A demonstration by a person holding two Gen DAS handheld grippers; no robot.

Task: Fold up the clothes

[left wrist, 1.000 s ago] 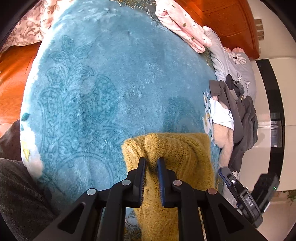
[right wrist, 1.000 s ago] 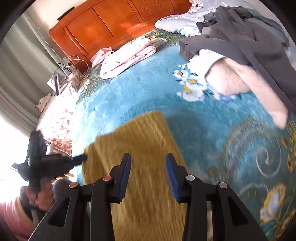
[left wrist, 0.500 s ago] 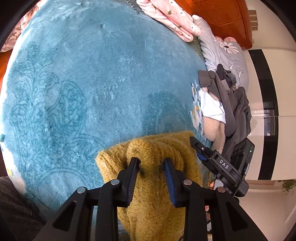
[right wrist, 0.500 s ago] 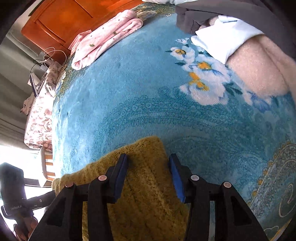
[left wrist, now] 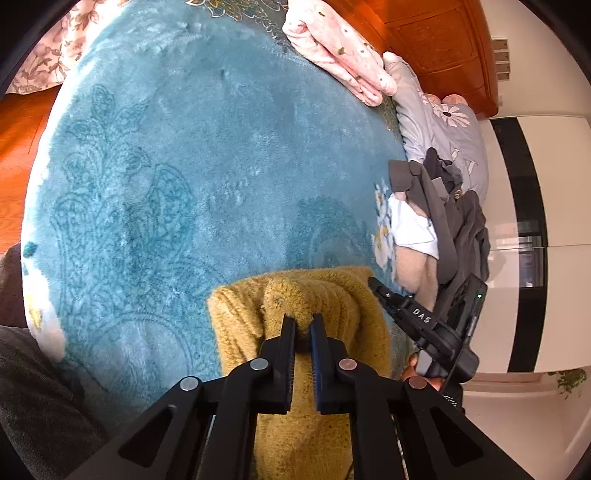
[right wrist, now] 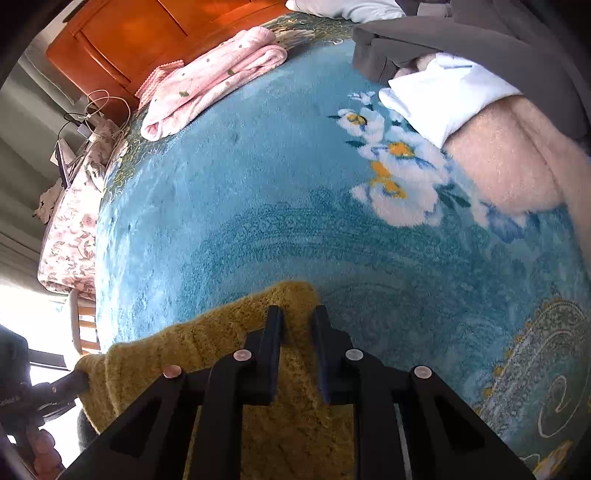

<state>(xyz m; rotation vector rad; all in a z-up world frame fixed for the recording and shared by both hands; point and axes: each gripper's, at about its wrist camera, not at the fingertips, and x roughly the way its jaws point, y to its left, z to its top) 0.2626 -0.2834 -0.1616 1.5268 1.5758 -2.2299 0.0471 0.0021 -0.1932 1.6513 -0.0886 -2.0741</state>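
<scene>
Your left claw (left wrist: 303,326) is closing, its pads pinching a raised fold of the mustard knit sweater (left wrist: 314,306); your right claw (right wrist: 298,317) is closing too, with the sweater's far corner bunched between its fingers; the sweater lies at the near edge of the teal blanket (left wrist: 207,158) on the bed — its far hem stretched between your 2 claws; further out on the blanket sits a heap — a peach fleece (right wrist: 506,162), a white garment (right wrist: 439,99) and grey clothes (right wrist: 480,40) piled on top; beyond that a folded pink garment (right wrist: 210,81) rests by the wooden headboard (right wrist: 147,29).
</scene>
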